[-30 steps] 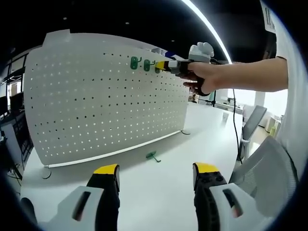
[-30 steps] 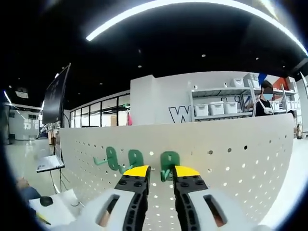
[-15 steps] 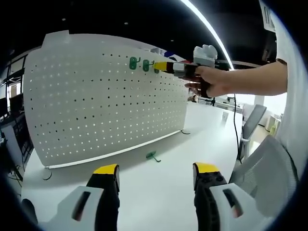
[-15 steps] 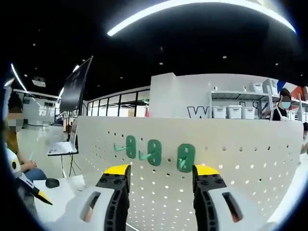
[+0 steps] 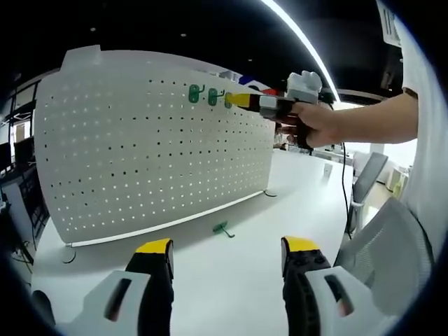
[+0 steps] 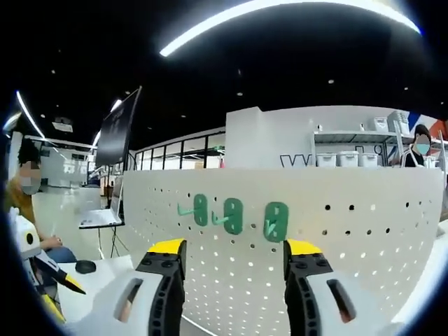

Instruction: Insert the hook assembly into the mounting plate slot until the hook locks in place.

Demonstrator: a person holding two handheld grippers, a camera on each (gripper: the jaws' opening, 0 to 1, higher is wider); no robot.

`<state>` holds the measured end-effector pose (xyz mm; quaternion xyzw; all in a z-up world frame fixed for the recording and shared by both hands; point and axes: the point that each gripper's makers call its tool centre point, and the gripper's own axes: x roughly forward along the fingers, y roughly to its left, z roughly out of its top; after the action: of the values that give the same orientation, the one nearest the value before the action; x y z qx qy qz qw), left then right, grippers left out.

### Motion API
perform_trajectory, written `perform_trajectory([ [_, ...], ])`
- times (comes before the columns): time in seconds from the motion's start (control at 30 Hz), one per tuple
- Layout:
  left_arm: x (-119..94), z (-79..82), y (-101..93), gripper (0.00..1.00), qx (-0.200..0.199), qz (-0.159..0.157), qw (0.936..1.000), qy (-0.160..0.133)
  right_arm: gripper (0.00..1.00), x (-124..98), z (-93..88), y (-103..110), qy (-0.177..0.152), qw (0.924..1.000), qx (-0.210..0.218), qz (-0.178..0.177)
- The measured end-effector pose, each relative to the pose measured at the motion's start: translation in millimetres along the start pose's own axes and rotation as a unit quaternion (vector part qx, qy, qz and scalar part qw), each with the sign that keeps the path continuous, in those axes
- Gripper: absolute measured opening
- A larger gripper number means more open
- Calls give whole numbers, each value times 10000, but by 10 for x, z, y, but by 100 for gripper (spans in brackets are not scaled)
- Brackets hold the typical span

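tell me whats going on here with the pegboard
A person is fitting green hooks onto a white pegboard. Three hooks sit in a row near its top edge. The right gripper is open and empty, a little way off from them. One more hook lies on the table at the board's foot. The left gripper is open over the table, holding nothing.
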<state>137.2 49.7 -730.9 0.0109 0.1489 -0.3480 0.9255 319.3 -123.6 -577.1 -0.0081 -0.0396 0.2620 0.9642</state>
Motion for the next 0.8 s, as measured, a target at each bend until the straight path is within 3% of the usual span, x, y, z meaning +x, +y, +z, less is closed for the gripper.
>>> perform_trajectory([
  [0.33,-1,28,0,65,31,-21,10000,2,55,-169,-99,131,68,9994,126,330],
  [0.8,-2,23,28,65,24,-41,10000,7,56,-420,-334,181,324,9981,200,489],
])
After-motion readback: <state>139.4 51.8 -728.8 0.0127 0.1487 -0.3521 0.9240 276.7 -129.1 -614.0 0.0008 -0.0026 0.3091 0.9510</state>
